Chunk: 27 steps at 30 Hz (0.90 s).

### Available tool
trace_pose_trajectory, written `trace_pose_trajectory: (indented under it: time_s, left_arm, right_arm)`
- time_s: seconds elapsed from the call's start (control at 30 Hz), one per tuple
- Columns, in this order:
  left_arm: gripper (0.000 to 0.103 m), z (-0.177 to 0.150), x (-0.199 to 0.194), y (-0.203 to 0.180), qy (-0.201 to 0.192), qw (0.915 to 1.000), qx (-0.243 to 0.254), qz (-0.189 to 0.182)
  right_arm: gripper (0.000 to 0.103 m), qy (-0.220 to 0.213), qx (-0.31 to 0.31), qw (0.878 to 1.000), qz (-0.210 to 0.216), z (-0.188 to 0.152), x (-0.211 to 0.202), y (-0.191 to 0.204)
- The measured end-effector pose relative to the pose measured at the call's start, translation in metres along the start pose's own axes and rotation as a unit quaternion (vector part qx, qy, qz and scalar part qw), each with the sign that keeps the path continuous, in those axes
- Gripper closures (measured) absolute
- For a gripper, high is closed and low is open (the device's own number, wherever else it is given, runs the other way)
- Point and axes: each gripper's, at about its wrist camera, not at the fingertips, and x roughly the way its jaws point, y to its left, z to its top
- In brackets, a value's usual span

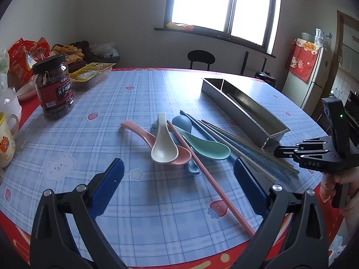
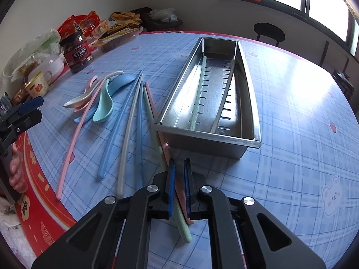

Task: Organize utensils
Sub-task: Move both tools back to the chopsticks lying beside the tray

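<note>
The right gripper has its blue fingers drawn nearly together on two chopsticks at the near end of the pile: a pink chopstick and a pale green chopstick pass between the pads, their near ends sticking out back toward the camera. No earlier view is at hand, so only the closed grip itself can be told. Just ahead of these fingers stands the steel utensil tray, its near end wall almost touching the gripped sticks; inside it lie a green chopstick along the left side and a grey one slanting to the right.

The left gripper hangs with its fingers spread wide and nothing between the pads. Ahead of them on the counter lies the spoon heap: a white spoon on a pink spoon, a teal spoon beside them and a blue spoon behind. A long pink chopstick runs from the heap diagonally toward the right finger, passing inside the open span without touching either pad. More blue and grey chopsticks lie between the spoons and the tray.

A jar and a mug stand well off to the left
</note>
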Motion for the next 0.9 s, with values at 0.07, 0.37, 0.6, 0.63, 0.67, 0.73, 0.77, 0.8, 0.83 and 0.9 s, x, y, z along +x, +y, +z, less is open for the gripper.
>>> trace_pose_trajectory:
  time_s: [0.07,0.37,0.6,0.63,0.67,0.73,0.77,0.8,0.83,0.9]
  left_arm:
    - [0.007,0.0,0.002,0.0,0.004,1.0,0.0,0.001]
    - [0.012,-0.003,0.005,-0.002,0.011,0.9999,-0.003,-0.008]
    - [0.016,-0.005,0.01,-0.001,0.02,0.9997,-0.01,-0.012]
    - [0.017,-0.005,0.011,-0.001,0.022,0.9996,-0.012,-0.012]
    - [0.017,-0.005,0.011,-0.001,0.023,0.9996,-0.012,-0.012]
    - [0.02,-0.005,0.012,-0.001,0.025,0.9995,-0.013,-0.012]
    - [0.02,-0.005,0.012,-0.001,0.026,0.9995,-0.013,-0.012]
    - [0.02,-0.006,0.012,-0.001,0.026,0.9995,-0.013,-0.012]
    - [0.021,-0.006,0.012,0.0,0.027,0.9995,-0.013,-0.011]
    - [0.021,-0.006,0.013,0.002,0.028,0.9994,-0.016,-0.01]
  right_arm:
    - [0.095,0.001,-0.003,1.0,0.001,0.001,0.001,0.0]
    - [0.095,0.014,-0.011,1.0,0.013,0.007,0.005,0.003]
    - [0.092,0.021,-0.02,0.999,0.018,0.01,0.013,0.006]
    - [0.092,0.018,-0.022,0.999,0.017,0.009,0.013,0.007]
    - [0.092,0.017,-0.026,0.999,0.014,0.009,0.014,0.008]
    - [0.092,0.017,-0.027,0.999,0.013,0.01,0.014,0.009]
    - [0.092,0.016,-0.024,0.999,0.014,0.009,0.014,0.008]
    - [0.092,0.015,-0.023,1.0,0.014,0.009,0.013,0.008]
    - [0.092,0.015,-0.022,1.0,0.013,0.008,0.013,0.009]
    - [0.092,0.017,-0.024,0.999,0.013,0.007,0.012,0.011]
